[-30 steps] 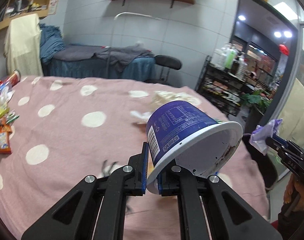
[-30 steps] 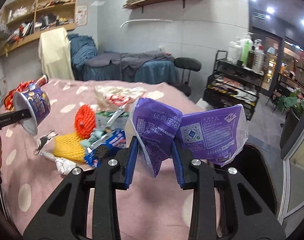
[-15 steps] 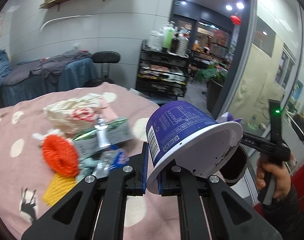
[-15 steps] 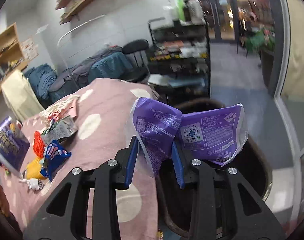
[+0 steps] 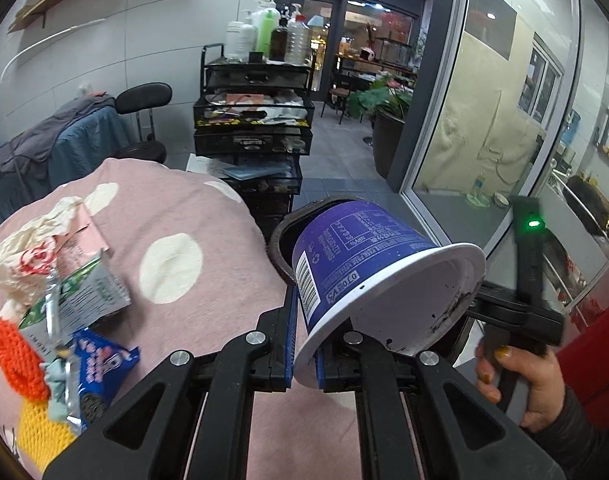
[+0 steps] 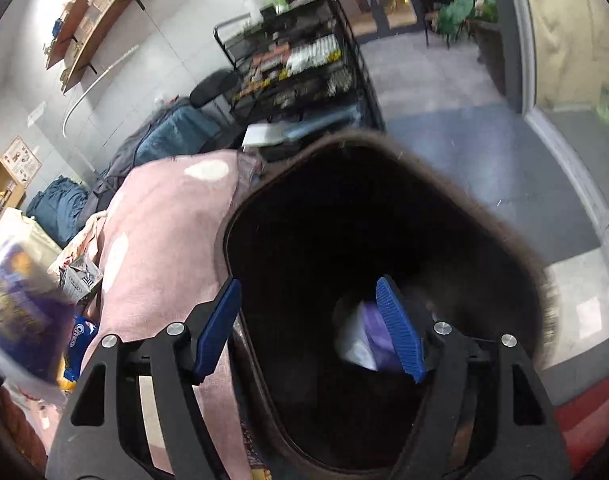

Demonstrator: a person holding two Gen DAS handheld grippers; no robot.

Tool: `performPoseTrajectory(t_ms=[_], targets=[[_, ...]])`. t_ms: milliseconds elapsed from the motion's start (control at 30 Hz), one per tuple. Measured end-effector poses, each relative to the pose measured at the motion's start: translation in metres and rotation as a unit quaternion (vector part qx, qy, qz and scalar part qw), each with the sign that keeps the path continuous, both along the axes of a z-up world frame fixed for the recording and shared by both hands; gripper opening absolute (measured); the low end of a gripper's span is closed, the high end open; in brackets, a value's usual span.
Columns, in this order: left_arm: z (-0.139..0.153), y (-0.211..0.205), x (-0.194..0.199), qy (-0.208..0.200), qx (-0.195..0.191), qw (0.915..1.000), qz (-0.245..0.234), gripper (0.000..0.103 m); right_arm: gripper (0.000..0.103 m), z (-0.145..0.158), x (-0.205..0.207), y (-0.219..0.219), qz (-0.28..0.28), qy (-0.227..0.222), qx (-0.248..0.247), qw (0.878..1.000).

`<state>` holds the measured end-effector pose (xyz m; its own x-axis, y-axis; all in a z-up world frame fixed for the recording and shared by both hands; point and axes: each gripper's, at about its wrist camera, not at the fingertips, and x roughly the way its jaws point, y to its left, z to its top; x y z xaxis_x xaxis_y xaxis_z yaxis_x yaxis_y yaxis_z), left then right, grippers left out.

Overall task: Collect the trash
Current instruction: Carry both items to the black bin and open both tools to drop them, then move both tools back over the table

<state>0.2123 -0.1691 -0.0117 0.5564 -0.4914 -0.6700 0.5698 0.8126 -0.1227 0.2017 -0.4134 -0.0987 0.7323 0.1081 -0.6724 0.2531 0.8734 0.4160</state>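
My left gripper point(image 5: 304, 344) is shut on the rim of a purple noodle cup point(image 5: 368, 268), held tilted above the table edge near a dark trash bin point(image 5: 282, 236). My right gripper point(image 6: 310, 324) is open over the bin's mouth point(image 6: 288, 360). The purple wrapper point(image 6: 366, 340) lies inside the bin, partly behind the right finger. The cup shows blurred at the left of the right wrist view point(image 6: 20, 308). The right gripper's body also shows in the left wrist view point(image 5: 524, 312).
The pink polka-dot table point(image 5: 176, 220) holds more trash: a crumpled white bag point(image 5: 28, 248), a silver-green packet point(image 5: 84, 292), a blue cookie wrapper point(image 5: 100, 364), orange and yellow nets point(image 5: 16, 360). A black wire cart point(image 5: 256, 120) stands behind.
The right gripper swung over the bin, opened and dropped the purple wrapper in. The left gripper carried the cup rightwards toward the bin.
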Motion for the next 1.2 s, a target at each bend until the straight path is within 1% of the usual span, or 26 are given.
performPoseTrajectory(t_ms=[100,200,267,533,600,700,833,900,933,967,1033,1100,1133,1200], targets=[[-0.005,-0.016,0.008,0.010,0.009,0.9999,-0.009,0.008,0.080,0.021,-0.018,-0.002,-0.032,-0.023,-0.047,0.998],[-0.009,-0.031,0.012,0.015,0.025,0.9994,-0.017,0.008,0.082,0.039,-0.036,-0.007,-0.071,-0.041,-0.097,0.992],[-0.013,-0.042,0.016,0.023,0.032,0.9989,-0.026,0.008,0.083,0.048,-0.047,-0.013,-0.093,-0.050,-0.114,0.988],[-0.032,-0.088,0.030,0.060,0.063,0.9947,-0.055,0.008,0.083,0.067,-0.080,-0.032,-0.141,-0.069,-0.139,0.978],[-0.036,-0.096,0.033,0.062,0.075,0.9936,-0.057,0.008,0.083,0.071,-0.085,-0.036,-0.148,-0.072,-0.140,0.976],[-0.043,-0.109,0.036,0.067,0.089,0.9918,-0.062,0.008,0.083,0.074,-0.092,-0.040,-0.156,-0.077,-0.138,0.975],[-0.052,-0.120,0.036,0.069,0.115,0.9887,-0.069,0.009,0.083,0.074,-0.093,-0.043,-0.154,-0.074,-0.131,0.976],[-0.054,-0.125,0.035,0.067,0.128,0.9869,-0.073,0.015,0.085,0.074,-0.093,-0.042,-0.153,-0.072,-0.132,0.977],[-0.055,-0.125,0.033,0.064,0.132,0.9863,-0.074,0.033,0.086,0.074,-0.093,-0.041,-0.152,-0.072,-0.133,0.977],[-0.055,-0.126,0.033,0.061,0.136,0.9860,-0.075,0.055,0.087,0.074,-0.092,-0.041,-0.151,-0.071,-0.133,0.977],[-0.053,-0.122,0.028,0.042,0.137,0.9870,-0.072,0.073,0.088,0.074,-0.092,-0.041,-0.151,-0.073,-0.133,0.977],[-0.049,-0.120,0.025,0.029,0.136,0.9876,-0.072,0.076,0.092,0.075,-0.092,-0.040,-0.149,-0.077,-0.133,0.977],[-0.046,-0.119,0.023,0.027,0.135,0.9877,-0.074,0.080,0.092,0.075,-0.092,-0.040,-0.150,-0.078,-0.134,0.977],[-0.040,-0.114,0.019,0.020,0.130,0.9887,-0.073,0.083,0.093,0.075,-0.092,-0.039,-0.148,-0.082,-0.131,0.977]])
